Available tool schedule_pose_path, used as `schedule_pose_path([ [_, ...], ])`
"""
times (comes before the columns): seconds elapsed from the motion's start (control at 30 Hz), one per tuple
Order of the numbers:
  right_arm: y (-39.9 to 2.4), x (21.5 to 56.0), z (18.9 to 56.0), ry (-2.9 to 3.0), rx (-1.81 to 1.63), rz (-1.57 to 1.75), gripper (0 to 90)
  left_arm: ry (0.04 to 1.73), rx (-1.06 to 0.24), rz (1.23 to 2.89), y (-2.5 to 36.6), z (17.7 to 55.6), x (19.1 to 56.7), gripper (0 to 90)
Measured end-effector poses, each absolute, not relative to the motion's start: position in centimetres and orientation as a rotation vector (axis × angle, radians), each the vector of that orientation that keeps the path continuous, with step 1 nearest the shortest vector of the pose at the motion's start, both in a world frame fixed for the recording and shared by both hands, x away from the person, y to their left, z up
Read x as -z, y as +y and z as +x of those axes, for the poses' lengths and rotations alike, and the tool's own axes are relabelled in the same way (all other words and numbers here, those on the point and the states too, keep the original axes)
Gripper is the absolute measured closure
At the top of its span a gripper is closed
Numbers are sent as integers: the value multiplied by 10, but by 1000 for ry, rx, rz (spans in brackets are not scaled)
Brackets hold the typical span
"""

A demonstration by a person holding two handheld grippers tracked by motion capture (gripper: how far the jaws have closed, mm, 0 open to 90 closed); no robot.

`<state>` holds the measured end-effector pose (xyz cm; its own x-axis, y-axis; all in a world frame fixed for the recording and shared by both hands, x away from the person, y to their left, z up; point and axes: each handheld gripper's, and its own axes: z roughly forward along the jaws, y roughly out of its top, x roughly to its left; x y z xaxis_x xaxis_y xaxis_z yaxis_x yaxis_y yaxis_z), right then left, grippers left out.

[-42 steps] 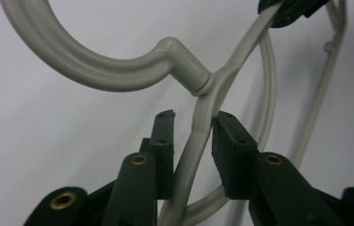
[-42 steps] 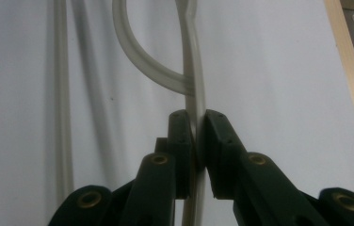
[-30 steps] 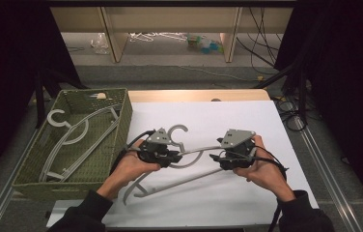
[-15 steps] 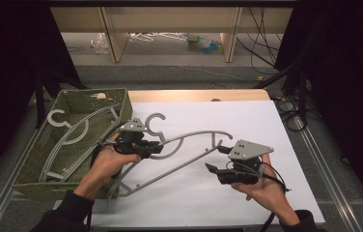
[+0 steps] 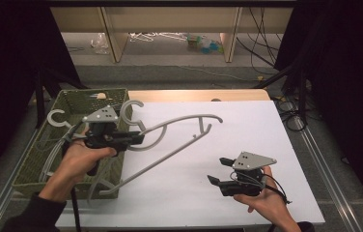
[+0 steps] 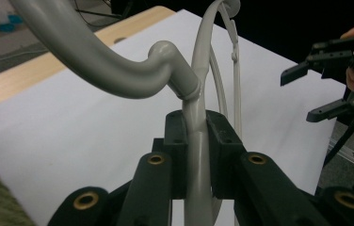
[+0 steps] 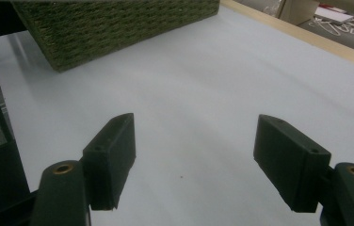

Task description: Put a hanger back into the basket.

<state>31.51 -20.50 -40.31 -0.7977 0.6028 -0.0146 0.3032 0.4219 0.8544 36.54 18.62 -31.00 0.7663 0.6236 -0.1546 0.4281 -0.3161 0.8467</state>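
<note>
A grey plastic hanger [image 5: 179, 123] hangs tilted above the white table sheet, its lower end over the near corner of the basket. My left gripper [image 5: 138, 139] is shut on it just below the hook. In the left gripper view the hanger's neck [image 6: 196, 136] sits pinched between the two black pads of that gripper [image 6: 197, 141]. My right gripper [image 5: 217, 170] is at the front right, apart from the hanger. Its jaws have just been opening and nothing is between them. In its own view my right gripper [image 7: 198, 155] stands wide open over bare sheet.
A green woven basket [image 5: 39, 159] stands at the left with more grey hangers [image 5: 56, 118] in it; its wall [image 7: 118, 28] is seen ahead of the right gripper. The white sheet [image 5: 247, 135] covers the table. Cables [image 5: 290, 104] lie past its right edge.
The right gripper has let go of the hanger's end, opened and drawn back toward the front right. The left gripper has carried the hanger up and to the left, toward the basket.
</note>
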Motion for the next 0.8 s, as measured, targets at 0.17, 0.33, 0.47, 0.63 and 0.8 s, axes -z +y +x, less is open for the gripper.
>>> schedule_pose_path([
  [0.17, -205, 405, 315, 2382, -1313, 789, 307, 820, -328, 1949, 212, 368, 290, 796],
  [0.33, -205, 406, 315, 2387, -1310, 793, 306, 871, -422, 1936, 242, 375, 280, 796],
  [0.47, -204, 409, 316, 2400, -1300, 789, 304, 933, -469, 1923, 266, 385, 281, 796],
  [0.63, -204, 411, 316, 2415, -1297, 798, 304, 987, -498, 1898, 288, 396, 284, 796],
  [0.8, -205, 412, 317, 2407, -1296, 801, 301, 1056, -521, 1874, 309, 406, 290, 796],
])
